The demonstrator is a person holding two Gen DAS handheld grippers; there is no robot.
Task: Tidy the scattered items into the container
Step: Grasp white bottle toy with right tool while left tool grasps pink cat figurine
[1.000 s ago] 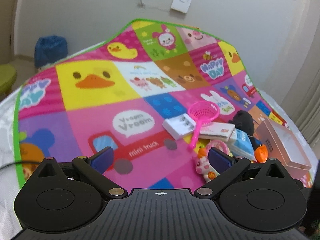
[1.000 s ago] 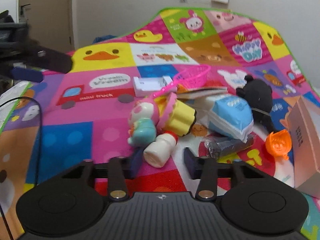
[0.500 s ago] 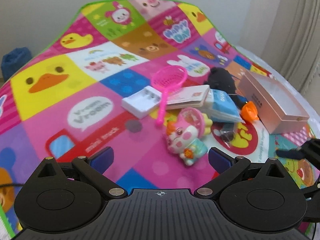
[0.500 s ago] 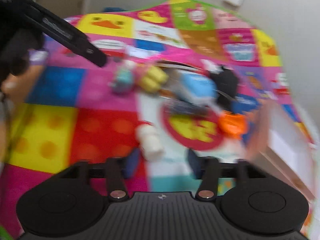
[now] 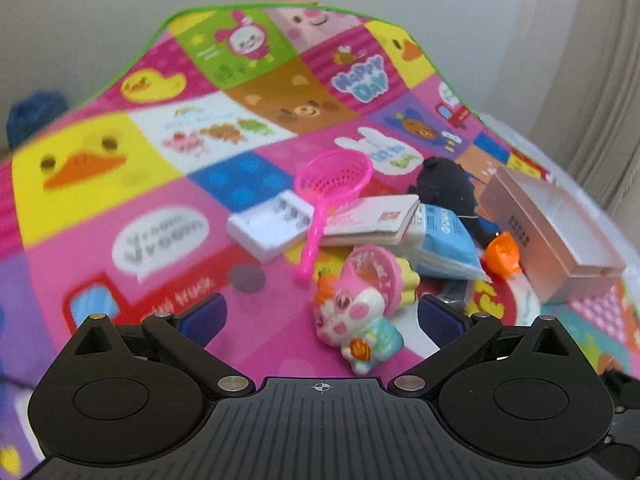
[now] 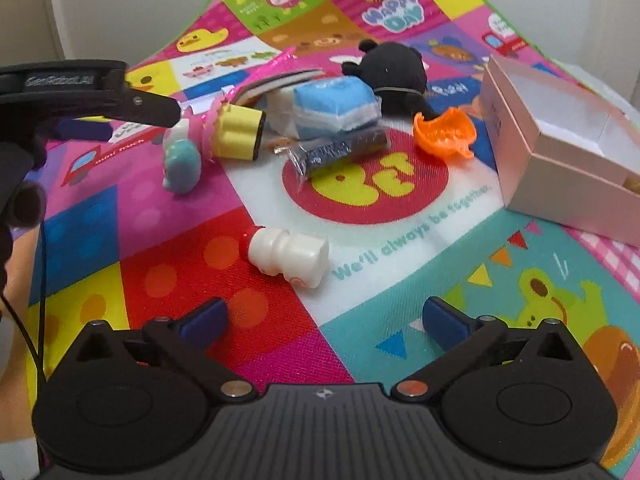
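Bottle (image 6: 289,257), small and white with a red-tipped neck, lies on its side on the play mat (image 6: 168,288), nearest of the scattered items to the right tool (image 6: 323,318), a little ahead of it and just left of its centre line; both tools stand wide open and hold nothing. The bottle's long axis runs roughly left to right, neck to the left, so it lies across the tool's line of reach, and I judge the right tool the better placed for it. The pink box (image 6: 560,148), open and apparently empty, sits far right of the bottle, well apart from it. Nearest the left tool (image 5: 322,318) is the pink cat figure (image 5: 358,320), lying between its spread fingers, closer to the right one. Beyond the cat, a yellow and pink toy (image 5: 384,276), a blue packet (image 5: 444,244), an orange piece (image 5: 502,254), a white tray (image 5: 272,226), a booklet (image 5: 372,220) and a pink net scoop (image 5: 332,196) crowd together, with a black plush (image 5: 444,186) farthest
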